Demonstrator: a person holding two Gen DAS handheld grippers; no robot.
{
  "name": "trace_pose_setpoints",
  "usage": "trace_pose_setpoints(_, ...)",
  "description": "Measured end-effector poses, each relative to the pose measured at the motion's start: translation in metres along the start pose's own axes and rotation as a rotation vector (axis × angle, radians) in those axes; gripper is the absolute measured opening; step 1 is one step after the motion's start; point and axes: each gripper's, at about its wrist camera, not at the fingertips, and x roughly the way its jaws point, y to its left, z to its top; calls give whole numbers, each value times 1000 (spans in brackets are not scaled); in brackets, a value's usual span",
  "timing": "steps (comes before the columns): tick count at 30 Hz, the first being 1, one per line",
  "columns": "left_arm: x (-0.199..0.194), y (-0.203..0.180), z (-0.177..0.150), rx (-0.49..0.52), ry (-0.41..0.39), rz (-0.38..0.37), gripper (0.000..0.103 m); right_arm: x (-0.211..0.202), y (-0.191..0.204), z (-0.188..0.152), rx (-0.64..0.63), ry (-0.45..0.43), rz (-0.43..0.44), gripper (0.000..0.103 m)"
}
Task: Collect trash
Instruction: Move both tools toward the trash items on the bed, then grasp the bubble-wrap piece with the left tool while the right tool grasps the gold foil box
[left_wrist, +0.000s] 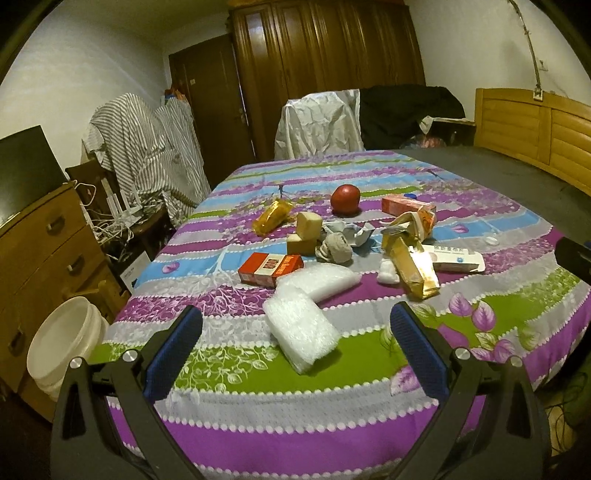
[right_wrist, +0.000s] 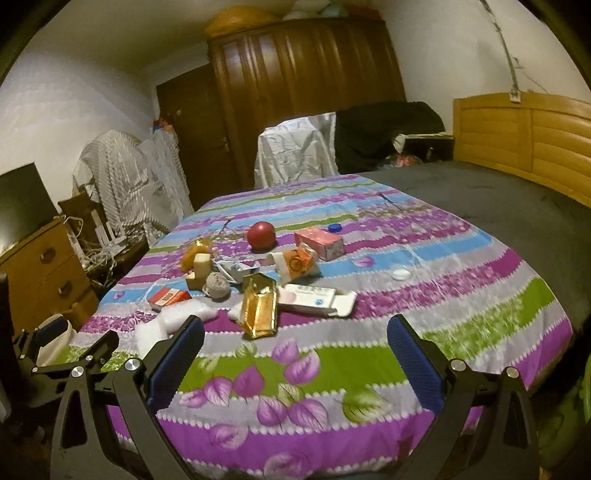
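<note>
left gripper (left_wrist: 295, 325): jaws wide apart, holding nothing, above near edge of striped bedsheet (left_wrist: 498, 317)
right gripper (right_wrist: 295, 328): jaws wide apart, holding nothing
trash: mid-sheet cluster — bubble wrap (left_wrist: 301, 332) nearest left gripper, red carton (left_wrist: 269, 268) behind it, gold wrapper (right_wrist: 259, 312) ahead of right gripper
bucket (left_wrist: 62, 347): white, on floor left of bed

Bed (left_wrist: 369, 398) in striped floral sheet, strewn with bubble wrap (left_wrist: 303, 332), red carton (left_wrist: 269, 268), apple (left_wrist: 345, 198), gold packet (left_wrist: 413, 264)
</note>
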Motion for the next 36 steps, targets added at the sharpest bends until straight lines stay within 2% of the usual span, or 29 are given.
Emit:
trace_pose_setpoints(6, 26, 10, 8, 14, 65, -1, 98, 26, 22, 12, -40, 32, 50, 99)
trace_pose_setpoints(10, 47, 16, 8, 10, 136, -19, 98, 44, 30, 15, -55, 56, 59, 99)
trace_pose_setpoints(17, 73, 23, 5, -2, 216, -28, 98, 80, 40, 18, -79, 116, 67, 99)
trace_pose_setpoints(27, 93, 33, 1, -11, 282, -48, 98, 116, 52, 16, -108, 179, 86, 92)
trace_pose_setpoints(36, 95, 87, -19, -86, 316, -67, 98, 144, 55, 6, -118, 257, 112, 77)
